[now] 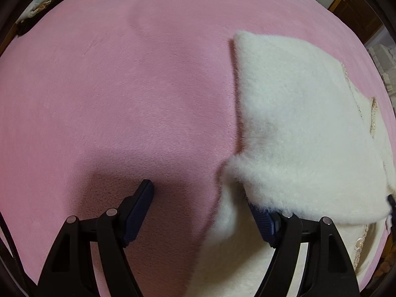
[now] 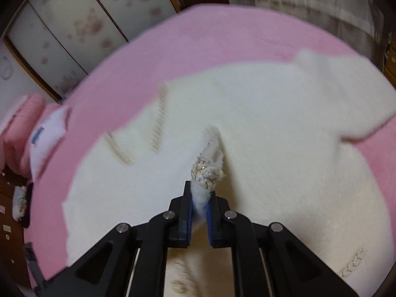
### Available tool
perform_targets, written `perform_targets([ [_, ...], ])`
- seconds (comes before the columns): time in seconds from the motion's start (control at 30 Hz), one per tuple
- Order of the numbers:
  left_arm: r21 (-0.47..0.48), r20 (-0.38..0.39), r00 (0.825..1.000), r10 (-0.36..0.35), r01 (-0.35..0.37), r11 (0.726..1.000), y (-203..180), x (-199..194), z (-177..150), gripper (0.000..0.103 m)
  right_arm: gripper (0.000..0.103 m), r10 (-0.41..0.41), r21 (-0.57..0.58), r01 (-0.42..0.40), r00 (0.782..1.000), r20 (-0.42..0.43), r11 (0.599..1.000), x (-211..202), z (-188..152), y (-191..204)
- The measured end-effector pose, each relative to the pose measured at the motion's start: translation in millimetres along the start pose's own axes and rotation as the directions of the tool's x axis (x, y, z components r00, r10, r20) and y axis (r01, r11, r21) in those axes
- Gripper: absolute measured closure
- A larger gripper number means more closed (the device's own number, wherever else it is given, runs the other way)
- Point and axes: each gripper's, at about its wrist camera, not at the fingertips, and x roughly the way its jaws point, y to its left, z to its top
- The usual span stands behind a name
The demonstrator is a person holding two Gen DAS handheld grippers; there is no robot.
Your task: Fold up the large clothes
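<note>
A fluffy white garment with gold-beaded trim lies on a pink blanket, one part folded over itself. In the left wrist view my left gripper stands open at the garment's left edge. Its left finger is over bare blanket, and the right fingertip is hidden under the fluffy fold. In the right wrist view the garment spreads across the blanket. My right gripper is shut on a bunched piece of its trimmed edge, which is raised a little off the rest.
A pink pillow with a white label lies at the bed's left end. Floral sliding doors stand behind the bed. A heap of clothes sits beyond the blanket's far left corner, and wooden furniture at the far right.
</note>
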Motion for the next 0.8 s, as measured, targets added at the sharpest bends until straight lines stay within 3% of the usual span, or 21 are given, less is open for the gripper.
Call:
perform_targets([
  [0.07, -0.028, 0.005, 1.0, -0.008, 0.008, 1.0, -9, -2, -1, 0.027, 0.093, -0.054, -0.049, 0.053, 0.998, -0.02, 0.997, 12, -6, 10],
  [0.13, -0.065, 0.023, 1.0, -0.013, 0.015, 0.998, 11, -20, -11, 0.027, 0.087, -0.127, -0.134, 0.124, 0.992, -0.013, 0.983, 16, -11, 26],
  [0.2, -0.069, 0.038, 0.999, 0.014, -0.012, 0.998, -4, -24, -12, 0.027, 0.076, -0.175, -0.188, 0.169, 0.984, -0.015, 0.968, 18, -14, 37],
  [0.27, -0.022, 0.066, 0.996, 0.056, -0.055, 0.998, -15, -29, -17, 0.027, 0.056, -0.16, -0.207, 0.151, 0.987, -0.026, 0.967, 17, -18, 46],
  [0.33, 0.097, 0.148, 0.983, 0.107, -0.122, 0.988, -33, -37, -22, 0.027, 0.054, -0.131, -0.207, 0.125, 0.991, -0.017, 0.97, 4, -25, 26],
  [0.4, 0.256, 0.239, 0.957, 0.164, -0.225, 0.94, -55, -42, -27, 0.027, 0.054, -0.127, -0.213, 0.122, 0.992, -0.013, 0.969, -4, -28, 22],
  [0.47, 0.345, 0.288, 0.94, 0.183, -0.28, 0.896, -68, -41, -30, 0.027, 0.053, -0.127, -0.21, 0.121, 0.992, -0.015, 0.97, -8, -28, 5],
  [0.5, 0.395, 0.304, 0.935, 0.18, -0.296, 0.87, -74, -39, -31, 0.028, 0.053, -0.124, -0.204, 0.118, 0.992, -0.017, 0.972, -10, -29, -4],
  [0.53, 0.425, 0.31, 0.937, 0.164, -0.291, 0.857, -78, -40, -30, 0.036, 0.053, -0.121, -0.198, 0.115, 0.993, -0.018, 0.973, -15, -30, -11],
  [0.57, 0.444, 0.304, 0.944, 0.13, -0.261, 0.857, -79, -39, -29, 0.054, 0.053, -0.12, -0.19, 0.114, 0.993, -0.02, 0.975, -15, -30, -13],
  [0.63, 0.44, 0.248, 0.967, 0.053, -0.162, 0.883, -77, -29, -28, 0.079, 0.053, -0.125, -0.176, 0.119, 0.992, -0.024, 0.977, -10, -27, -19],
  [0.8, 0.274, 0.206, 0.978, -0.033, -0.025, 0.961, -41, -29, -22, 0.081, 0.053, -0.086, -0.11, 0.08, 0.995, -0.044, 0.991, -6, -21, -26],
])
